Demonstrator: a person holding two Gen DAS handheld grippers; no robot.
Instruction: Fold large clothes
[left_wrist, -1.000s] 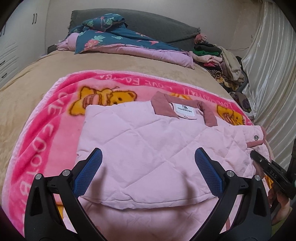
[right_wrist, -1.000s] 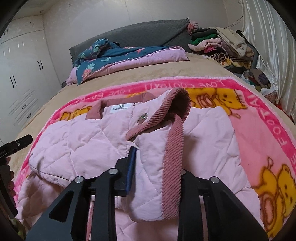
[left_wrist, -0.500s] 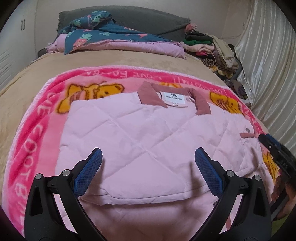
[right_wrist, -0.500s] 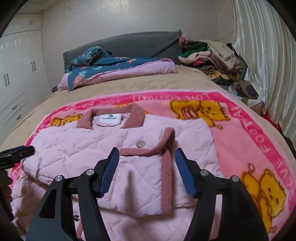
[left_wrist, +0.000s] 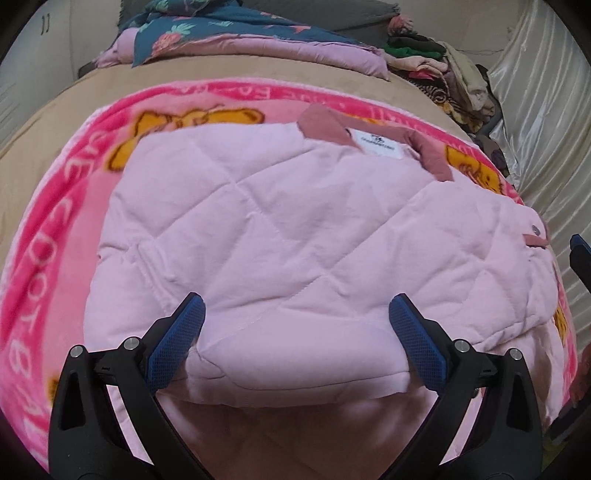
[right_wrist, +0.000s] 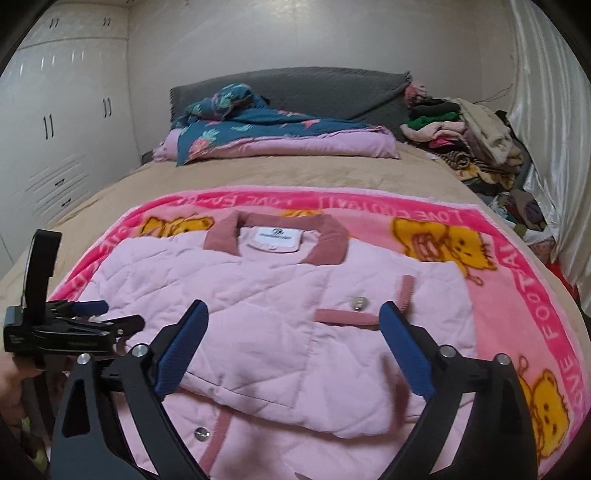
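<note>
Both claws are angling down over the bed — the left gripper (left_wrist: 295, 332) gaping, the right gripper (right_wrist: 293, 343) opening, nothing gripped. Beneath them the pink quilted jacket (right_wrist: 280, 306) is lying on the pink blanket (right_wrist: 517, 266).

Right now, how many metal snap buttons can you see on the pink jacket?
2. One snap button sits above the dusty-pink pocket trim; another snap button lies on the bottom front edge. Folded layers may hide others.

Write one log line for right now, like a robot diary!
pink jacket: on blanket | right gripper: opening, empty | left gripper: open, empty
</note>
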